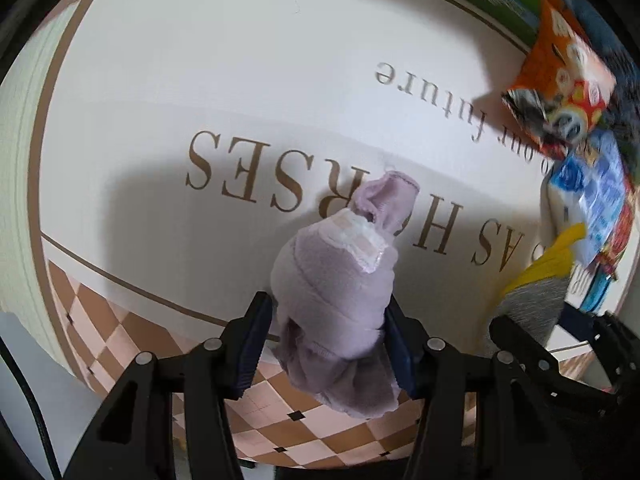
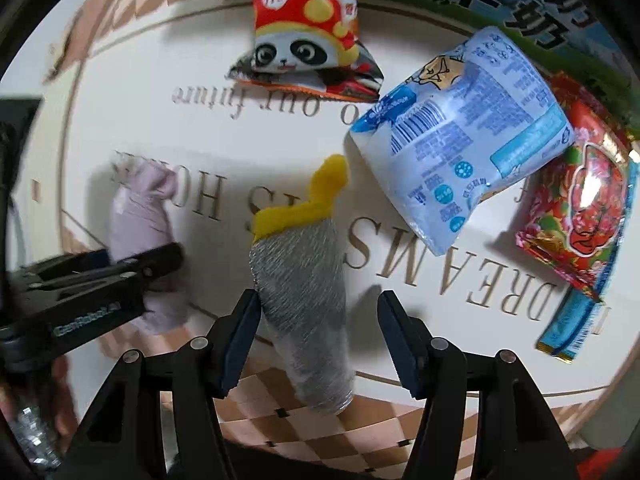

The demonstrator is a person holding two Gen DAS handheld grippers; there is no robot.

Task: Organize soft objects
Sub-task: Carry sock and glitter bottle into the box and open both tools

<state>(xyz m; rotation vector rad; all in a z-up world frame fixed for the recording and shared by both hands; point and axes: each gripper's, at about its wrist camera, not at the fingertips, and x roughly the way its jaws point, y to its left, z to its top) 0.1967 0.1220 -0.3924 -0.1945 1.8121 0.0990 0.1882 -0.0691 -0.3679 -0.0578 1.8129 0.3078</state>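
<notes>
My left tongs point(image 1: 326, 344) point almost straight down at the cream tablecloth point(image 1: 200, 80) and are closed on a rolled lilac sock point(image 1: 336, 292). Both dark blue pads press into its sides, and the loose cuff end pokes out ahead of the tips over the brown lettering on the cloth. The lower end of the roll hangs back between the arms, above the checkered border point(image 1: 132, 336).

My right tongs point(image 2: 320, 340) also point down, with the jaws about halfway apart around a grey sock with a yellow cuff point(image 2: 304, 300). The left pad lies against the grey roll; the right pad stands clear of it, with bare cloth showing in the gap, so nothing is clamped here. The yellow cuff lies ahead of the tips.

The two socks lie near each other, the lilac one to the left of the grey one in the right camera.

Beyond the grey sock lie snack packets: a panda packet point(image 2: 304, 40), a pale blue packet point(image 2: 460, 140) just past the yellow cuff, and a red flowered packet point(image 2: 576, 208) at the right.
</notes>
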